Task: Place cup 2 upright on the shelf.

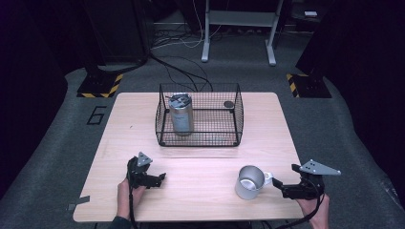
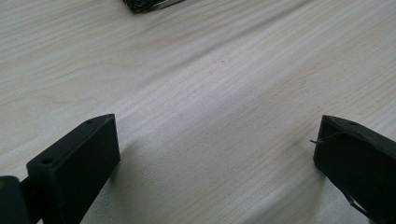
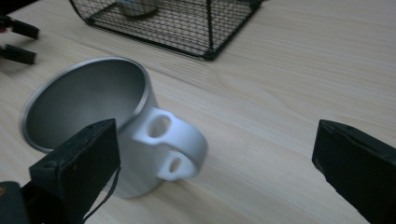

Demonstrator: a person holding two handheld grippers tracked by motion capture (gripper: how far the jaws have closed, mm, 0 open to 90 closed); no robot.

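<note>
The right hand-held gripper [image 1: 282,185] rests low over the bench [image 1: 200,191] near its front right corner, its two blocky matt-black jaws spread wide apart with nothing between them; a grey three-cornered plate sits on top of it. Just in front of its jaws stands the mug [image 1: 250,182], a smooth brushed-metal cylinder, upright, open mouth up, with a rounded double-loop handle turned toward this gripper. In the right gripper view the mug [image 3: 100,126] lies beside and behind the left-hand jaw, its handle in the gap between the jaws but touching neither. The left hand-held gripper [image 1: 161,178] lies at the front left of the bench, well apart from the mug, jaws likewise wide apart over bare pale wood-grain laminate [image 2: 210,93]. Farther back, at the middle of the bench, stands a rectangular black wire-mesh basket [image 1: 234,119]. Inside it, at its left end, a metal tumbler [image 1: 181,114] stands upright with a dark lid; a small dark round thing [image 1: 229,104] lies near the basket's back right corner.
</note>
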